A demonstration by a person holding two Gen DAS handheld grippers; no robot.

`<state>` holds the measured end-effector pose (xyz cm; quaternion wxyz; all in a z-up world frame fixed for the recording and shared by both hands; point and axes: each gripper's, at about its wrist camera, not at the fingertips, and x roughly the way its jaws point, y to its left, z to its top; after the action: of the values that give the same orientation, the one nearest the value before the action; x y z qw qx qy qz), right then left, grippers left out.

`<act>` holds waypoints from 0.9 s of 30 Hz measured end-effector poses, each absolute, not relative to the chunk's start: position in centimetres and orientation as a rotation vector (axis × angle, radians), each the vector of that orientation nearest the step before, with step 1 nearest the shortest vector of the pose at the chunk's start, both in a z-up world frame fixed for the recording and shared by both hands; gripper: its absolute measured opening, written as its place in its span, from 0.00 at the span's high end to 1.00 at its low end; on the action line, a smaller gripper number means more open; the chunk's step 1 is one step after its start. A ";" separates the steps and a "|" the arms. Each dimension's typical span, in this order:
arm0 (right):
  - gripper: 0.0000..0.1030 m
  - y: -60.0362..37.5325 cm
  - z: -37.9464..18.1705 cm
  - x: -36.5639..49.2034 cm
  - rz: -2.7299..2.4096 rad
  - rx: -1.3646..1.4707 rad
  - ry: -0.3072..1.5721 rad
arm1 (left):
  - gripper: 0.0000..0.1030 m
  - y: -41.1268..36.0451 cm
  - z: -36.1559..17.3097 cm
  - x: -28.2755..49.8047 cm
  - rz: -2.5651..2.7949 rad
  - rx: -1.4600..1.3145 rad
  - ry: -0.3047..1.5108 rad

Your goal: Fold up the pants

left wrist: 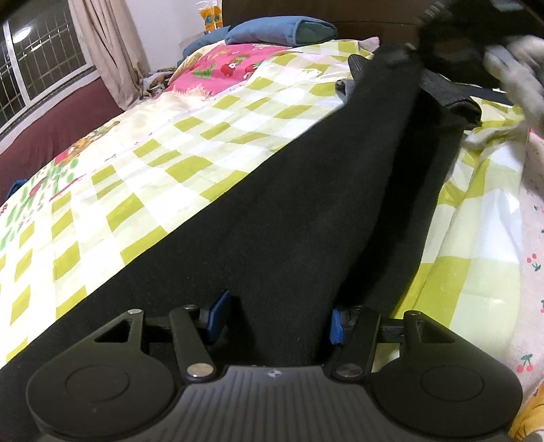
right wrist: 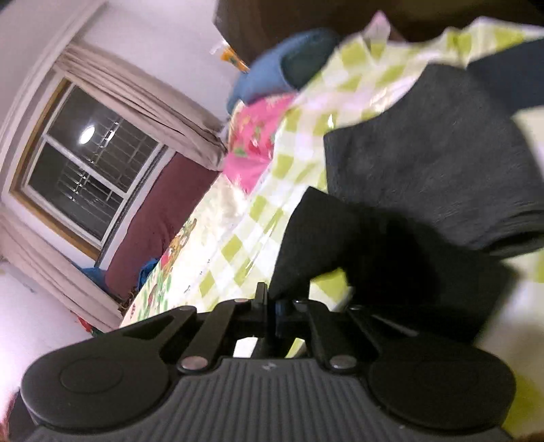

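Two tongs are in play, one per hand. Left gripper [left wrist: 275,314] has its two blue pads [left wrist: 217,314] spread wide, straddling a ridge of the black pants [left wrist: 306,204], with cloth lying between the pads but not pinched. One pair of pants is visible, stretched lengthwise across the checked bedspread [left wrist: 153,163], running from the left gripper up toward the headboard end, where the blurred right gripper [left wrist: 452,40] and one gloved hand [left wrist: 520,74] sit over the far end of the garment. Left of the pants on the bedspread lie one pink printed patch [left wrist: 231,64] and one blue pillow [left wrist: 278,30]; beyond the bedspread's left edge are one barred window [left wrist: 40,64] and one curtain [left wrist: 108,51].

Right gripper [right wrist: 270,302] has its jaws pressed together on a black corner of the pants [right wrist: 312,238], lifted off the bedspread [right wrist: 272,176]. Just right of that corner lies one dark grey folded cloth [right wrist: 435,163], too blurred to say whether it belongs to the pants.
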<state>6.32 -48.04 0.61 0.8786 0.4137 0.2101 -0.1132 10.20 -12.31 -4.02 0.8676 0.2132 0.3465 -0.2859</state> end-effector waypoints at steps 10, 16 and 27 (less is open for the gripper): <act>0.89 -50.6 -5.1 5.2 -0.355 0.994 0.564 | 0.32 -12.6 -3.9 10.6 -0.602 0.476 0.736; 0.96 -50.1 -2.7 4.4 -0.330 0.923 0.511 | 0.32 -12.7 -3.9 10.4 -0.600 0.476 0.728; 0.96 -50.1 -4.1 3.1 -0.377 0.932 0.567 | 0.32 -12.5 -4.0 10.4 -0.607 0.472 0.731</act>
<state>3.07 -50.09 -4.06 0.8380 0.4406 0.2682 -0.1780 10.42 -12.55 -3.98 0.8625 0.2249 0.3488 -0.2896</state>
